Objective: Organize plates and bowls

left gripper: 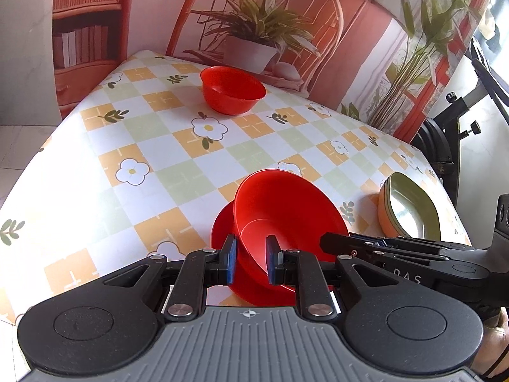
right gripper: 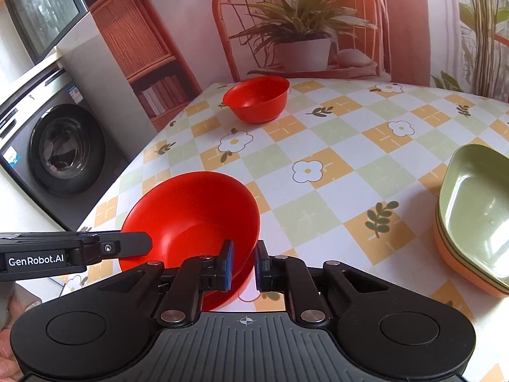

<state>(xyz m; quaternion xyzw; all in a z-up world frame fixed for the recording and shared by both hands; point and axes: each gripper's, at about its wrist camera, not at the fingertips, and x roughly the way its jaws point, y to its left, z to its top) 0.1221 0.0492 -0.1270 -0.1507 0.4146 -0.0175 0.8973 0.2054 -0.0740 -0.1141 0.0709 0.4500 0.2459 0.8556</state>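
A red bowl (left gripper: 286, 203) (right gripper: 191, 210) is tilted up over a red plate (left gripper: 221, 232) at the near side of the table. My left gripper (left gripper: 252, 262) has its blue pads closed on the bowl's near left wall. My right gripper (right gripper: 244, 265) is closed on the bowl's opposite rim, and in the left wrist view the right gripper (left gripper: 324, 240) reaches in from the right. The left gripper (right gripper: 144, 245) comes in from the left in the right wrist view. A second red bowl (left gripper: 232, 90) (right gripper: 256, 98) stands upright at the far side. Green dishes (left gripper: 410, 210) (right gripper: 477, 197) are stacked on an orange one at the right.
The table (left gripper: 178, 146) has a checked flower cloth; its left edge drops off toward a washing machine (right gripper: 63, 149). A printed backdrop (left gripper: 261, 31) of a chair and plant stands behind the far edge. A black stand (left gripper: 451, 127) is off the right corner.
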